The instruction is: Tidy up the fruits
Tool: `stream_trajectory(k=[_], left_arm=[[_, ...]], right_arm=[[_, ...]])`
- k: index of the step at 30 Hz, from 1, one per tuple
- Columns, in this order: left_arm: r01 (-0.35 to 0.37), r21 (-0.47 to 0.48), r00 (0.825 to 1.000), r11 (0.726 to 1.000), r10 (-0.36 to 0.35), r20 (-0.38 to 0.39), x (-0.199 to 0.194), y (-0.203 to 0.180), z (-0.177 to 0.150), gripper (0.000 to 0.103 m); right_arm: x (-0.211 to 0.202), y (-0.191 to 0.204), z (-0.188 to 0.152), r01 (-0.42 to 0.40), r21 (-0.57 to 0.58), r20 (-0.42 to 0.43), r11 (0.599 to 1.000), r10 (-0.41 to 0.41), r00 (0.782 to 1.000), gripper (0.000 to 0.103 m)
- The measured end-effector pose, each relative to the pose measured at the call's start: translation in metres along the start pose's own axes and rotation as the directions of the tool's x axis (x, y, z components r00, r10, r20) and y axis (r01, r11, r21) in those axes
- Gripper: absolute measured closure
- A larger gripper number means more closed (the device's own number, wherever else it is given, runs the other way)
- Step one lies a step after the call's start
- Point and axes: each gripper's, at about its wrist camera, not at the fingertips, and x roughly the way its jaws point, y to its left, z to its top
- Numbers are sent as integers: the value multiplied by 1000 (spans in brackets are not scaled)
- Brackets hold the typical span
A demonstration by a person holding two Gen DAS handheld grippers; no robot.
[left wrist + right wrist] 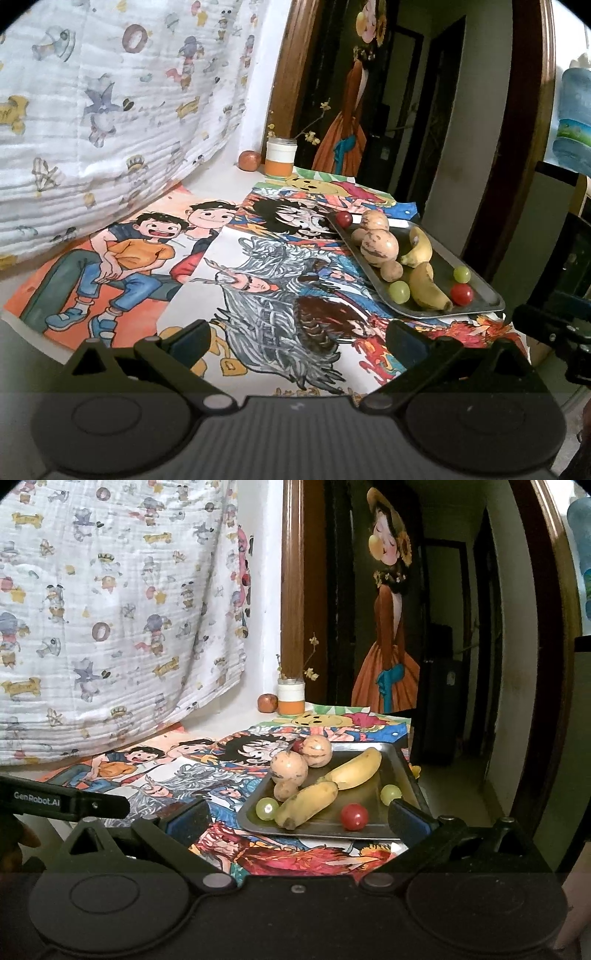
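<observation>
A metal tray (480, 291) (255, 818) on the table holds two bananas (424, 286) (308, 805), pale round fruits (380, 247) (289, 768), green grapes (399, 291) (266, 808) and red cherry tomatoes (461, 293) (354, 816). My left gripper (297, 345) is open and empty, low over the drawings, left of the tray. The right gripper (299, 821) is open and empty too, just in front of the tray's near edge. Part of the right gripper (546, 325) shows at the right edge of the left wrist view.
Colourful cartoon drawings (147, 258) (295, 856) cover the tabletop. At the back stand a white and orange jar (280, 157) (291, 698) with dried twigs and a red apple (249, 160) (267, 702). A printed cloth (110, 110) hangs on the left; a dark doorway lies right.
</observation>
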Motion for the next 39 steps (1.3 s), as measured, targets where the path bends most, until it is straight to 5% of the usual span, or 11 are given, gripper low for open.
stream_trajectory(k=[12, 39], left_arm=[[11, 22, 1000, 1000, -10, -26, 12, 3, -11, 0], [0, 64, 1000, 998, 1, -12, 10, -4, -12, 0]], right_arm=[[10, -2, -13, 55, -14, 1, 998, -55, 998, 0], [14, 0, -17, 46, -23, -3, 999, -46, 999, 0]])
